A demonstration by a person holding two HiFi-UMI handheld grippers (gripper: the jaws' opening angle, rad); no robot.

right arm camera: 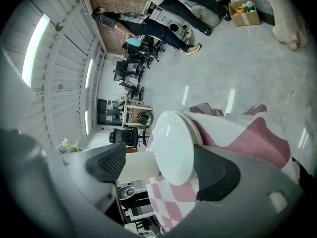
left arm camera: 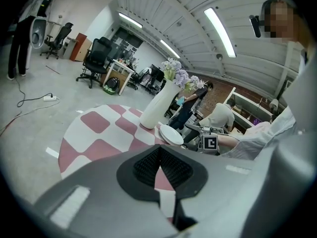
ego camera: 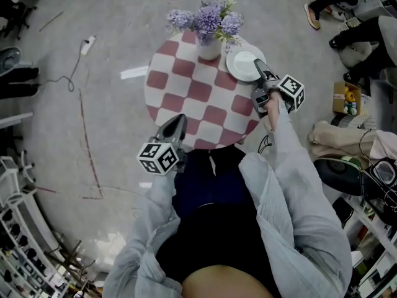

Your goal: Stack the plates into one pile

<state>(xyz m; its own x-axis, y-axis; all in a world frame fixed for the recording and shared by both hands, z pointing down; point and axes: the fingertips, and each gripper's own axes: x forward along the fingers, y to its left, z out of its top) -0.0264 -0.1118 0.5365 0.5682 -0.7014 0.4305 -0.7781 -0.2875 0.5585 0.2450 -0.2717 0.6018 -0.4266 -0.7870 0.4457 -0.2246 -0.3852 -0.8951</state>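
Grey sleeves [ego camera: 291, 185] are seen closest to the lens, drawn up against the near rim of a round table [ego camera: 198, 98] covered in red and white checks. Over that near rim the left gripper [ego camera: 178, 123] is held with its jaws pressed together and nothing between them. The white plates [ego camera: 243, 65] are found in one pile at the far right of the table, close to its rim and just beside a white vase [ego camera: 209, 47] of purple flowers [ego camera: 208, 18]. The right gripper [ego camera: 258, 66] is pointed at the pile with its jaws spread. The plates are framed between the pads but are not pinched. Open checkered surface is left between the two grippers. To the left, bare floor is crossed only by a cable [ego camera: 62, 79]. The right side is crowded with bags and a cardboard box [ego camera: 345, 98], whose print is too small to be read. Black-and-white square markers are carried on each gripper's cube [ego camera: 291, 92].
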